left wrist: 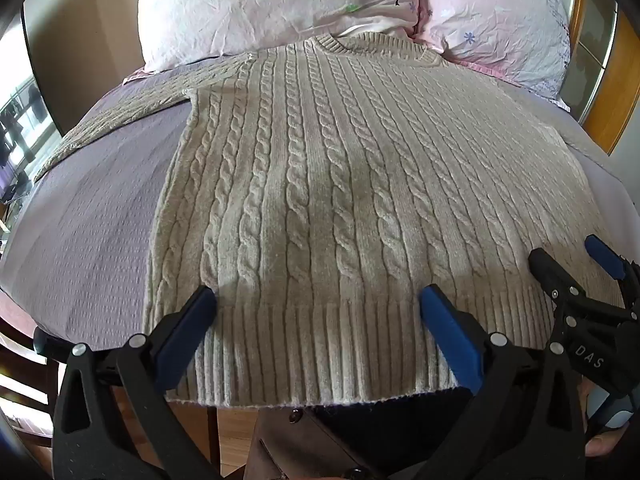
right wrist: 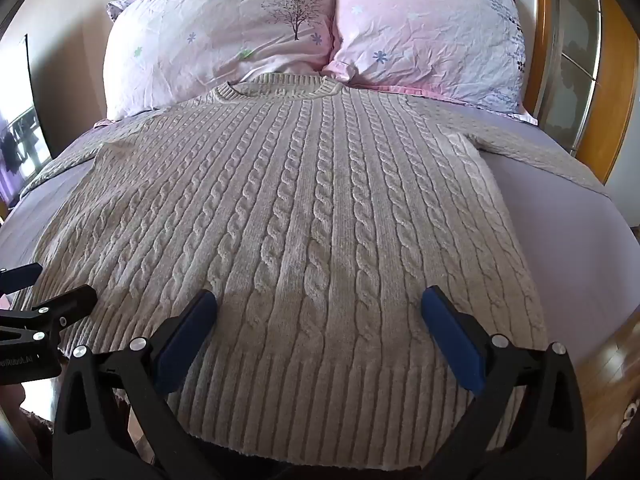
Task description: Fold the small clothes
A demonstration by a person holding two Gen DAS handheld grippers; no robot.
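A beige cable-knit sweater lies flat, front up, on the bed's lavender sheet, its neckline touching two pink floral pillows and its ribbed hem hanging just over the bed's near edge. My left gripper hovers above the hem, fingers spread wide and holding nothing. My right gripper does the same just beside it, wide and empty.

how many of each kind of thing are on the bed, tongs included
sweater: 1
pillows: 2, left pillow and right pillow
tongs: 2, left tongs and right tongs, both open above the hem
total: 5
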